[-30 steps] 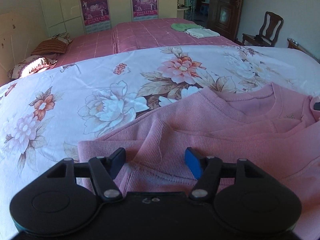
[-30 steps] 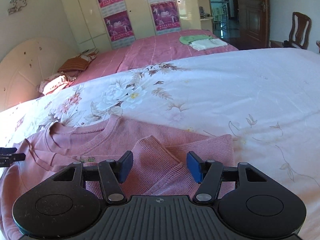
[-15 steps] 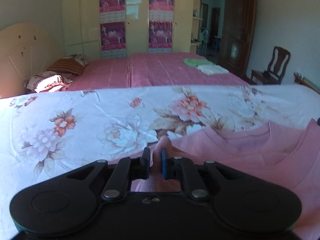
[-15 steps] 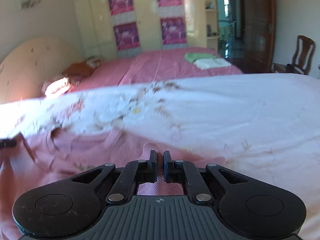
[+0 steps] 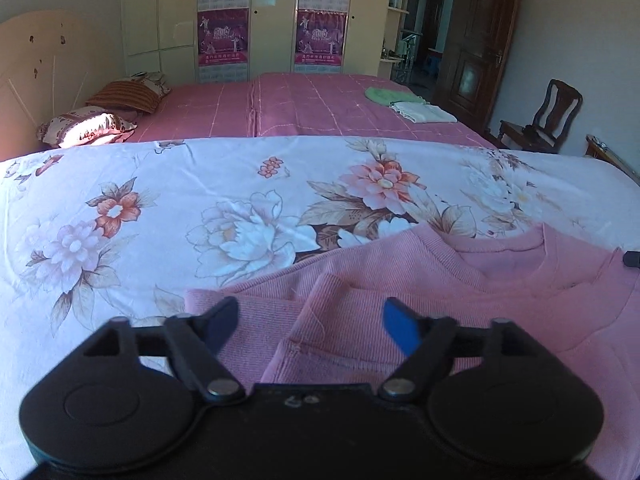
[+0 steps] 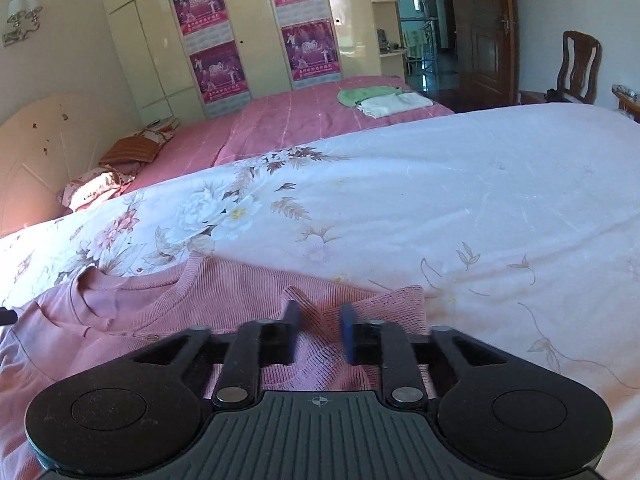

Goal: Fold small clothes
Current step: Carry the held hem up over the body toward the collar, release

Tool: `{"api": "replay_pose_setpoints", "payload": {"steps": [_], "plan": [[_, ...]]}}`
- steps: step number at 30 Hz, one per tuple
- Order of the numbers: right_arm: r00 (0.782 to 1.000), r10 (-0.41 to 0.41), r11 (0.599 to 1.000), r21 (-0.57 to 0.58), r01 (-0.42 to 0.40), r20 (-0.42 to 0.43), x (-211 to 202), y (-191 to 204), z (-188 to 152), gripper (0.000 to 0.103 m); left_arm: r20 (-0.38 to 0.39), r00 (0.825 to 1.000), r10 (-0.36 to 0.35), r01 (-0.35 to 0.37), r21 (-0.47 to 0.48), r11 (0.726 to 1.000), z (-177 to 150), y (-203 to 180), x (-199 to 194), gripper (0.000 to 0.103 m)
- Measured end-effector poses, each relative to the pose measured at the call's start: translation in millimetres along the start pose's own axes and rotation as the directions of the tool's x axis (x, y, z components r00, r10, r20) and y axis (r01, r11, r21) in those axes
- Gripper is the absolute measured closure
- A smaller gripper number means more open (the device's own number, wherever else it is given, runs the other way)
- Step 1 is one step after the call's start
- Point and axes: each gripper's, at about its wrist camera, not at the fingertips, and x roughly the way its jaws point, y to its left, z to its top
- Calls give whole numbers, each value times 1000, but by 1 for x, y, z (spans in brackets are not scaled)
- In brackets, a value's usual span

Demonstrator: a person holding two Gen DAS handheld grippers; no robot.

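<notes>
Looking along the left gripper (image 5: 308, 322), its blue-padded jaws stand wide apart over a folded-in sleeve (image 5: 340, 320) of the pink knit sweater (image 5: 460, 280), which lies flat on the floral bedspread (image 5: 240, 200), collar toward the far side. Nothing sits between the pads. The risk here, as I judge it, is that a careless closing would pinch only the top layer of the sleeve, so the fold beneath slides out of line. The near hem of the sweater is hidden under the gripper body, and its right side runs off the frame; a small dark tip at the right edge is probably the other gripper, too cut off to confirm.

From the right wrist, the right gripper (image 6: 319, 330) is narrowed but still parted, pads flanking a raised ridge of the other sleeve (image 6: 360, 300). Whether they touch the cloth cannot be told. Lifting on so thin a bite could let the knit slip free and undo the fold. The sweater's near edge is again masked by the gripper.
</notes>
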Motion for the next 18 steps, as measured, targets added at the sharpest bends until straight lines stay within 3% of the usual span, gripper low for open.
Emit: {"api": "replay_pose_setpoints", "payload": {"steps": [2,4,6,8,9,10,12,15,18], "plan": [[1000,10,1000,-12,-10,-14,1,1,-1,45,-29,1000,-9,9,4,1000,0,-3,6,27],[999,23,1000,-18,-24,-38,4,2,-4,45,-91,995,-30,31,15,999,-1,-5,17,70],[998,24,999,-36,-26,-66,10,3,-5,45,-105,994,-16,20,43,999,-3,-8,22,68],[995,39,997,-62,-45,-96,14,7,-8,47,-113,993,-26,31,34,999,-3,-8,22,76],[994,31,996,-84,-40,-105,16,9,-9,57,-108,994,-28,32,34,999,-2,-9,19,92],[994,21,993,-110,-33,-108,16,12,-11,69,-93,995,-21,26,47,999,-2,-11,15,98],[993,35,991,-121,-49,-116,15,14,-11,92,-44,999,4,-1,78,997,-3,-18,3,99],[995,45,989,-135,-56,-87,6,17,-12,94,51,999,14,-16,28,999,0,-18,-20,99],[998,42,996,-78,-38,40,-15,14,-5,94,142,988,55,-52,-28,998,9,-12,-36,99]]}}
